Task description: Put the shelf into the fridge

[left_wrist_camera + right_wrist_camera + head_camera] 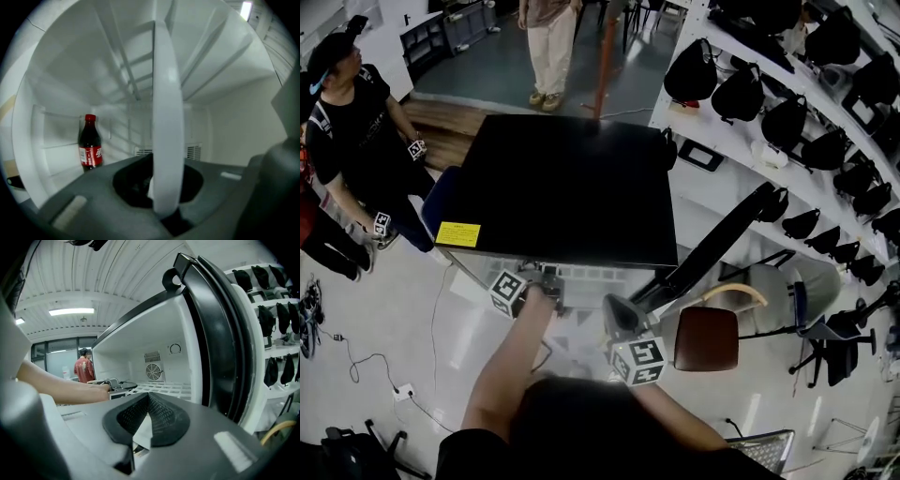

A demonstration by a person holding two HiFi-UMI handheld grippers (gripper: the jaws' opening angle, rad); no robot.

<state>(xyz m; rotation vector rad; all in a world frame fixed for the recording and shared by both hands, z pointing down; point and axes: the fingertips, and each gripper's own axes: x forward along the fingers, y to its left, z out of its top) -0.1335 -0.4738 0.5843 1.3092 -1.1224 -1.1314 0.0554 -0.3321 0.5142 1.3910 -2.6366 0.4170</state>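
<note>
The black fridge (562,178) stands with its door (712,248) swung open to the right. In the left gripper view the white wire shelf (166,117) shows edge-on as a bar rising from the jaws. My left gripper (164,187) is shut on its rim. In the right gripper view that shelf (164,388) lies level inside the white fridge, with my left hand and left gripper (112,383) at its front edge. My right gripper (147,401) hangs a little in front of the fridge (140,348), its pads together and off the shelf. A cola bottle (89,143) stands inside, at the left.
The black-rimmed door (220,343) is close on my right. One person (352,122) stands left of the fridge and another (548,47) behind it. A rack of black bags (787,122) lines the right side. A brown chair (706,337) stands by the door.
</note>
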